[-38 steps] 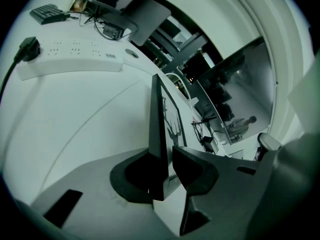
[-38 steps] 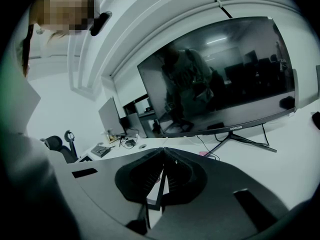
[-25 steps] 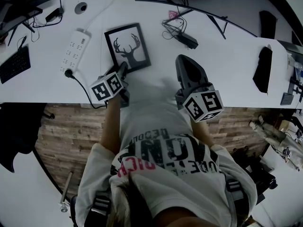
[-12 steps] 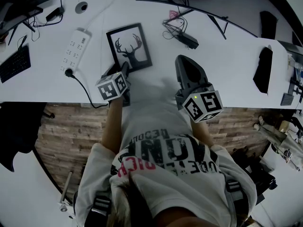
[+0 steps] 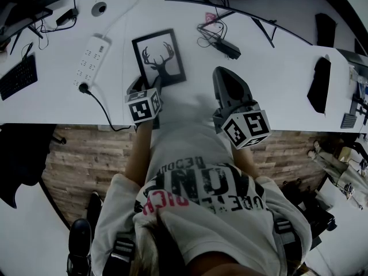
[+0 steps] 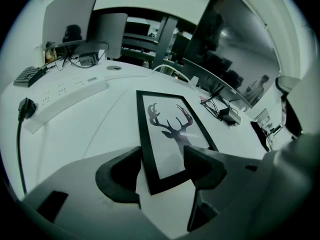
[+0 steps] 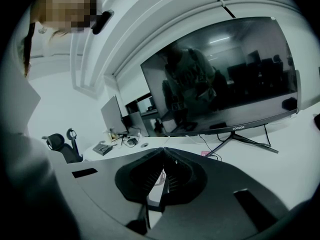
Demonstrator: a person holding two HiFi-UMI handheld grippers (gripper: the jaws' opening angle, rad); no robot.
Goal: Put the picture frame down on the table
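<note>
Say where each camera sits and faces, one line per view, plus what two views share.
Head view: on the person's head, looking steeply down at the table; shows both forearms, shirt, left gripper, right gripper.
Left gripper view: on the left gripper, looking down along its fingers, which have just been opening, the picture frame's near corner between them.
Right gripper view: on the right gripper, facing the monitor; its fingers are together.
Shared: head and left gripper views show the picture frame and power strip.

picture frame: flat on table | power strip: left of frame | keyboard: farther left
</note>
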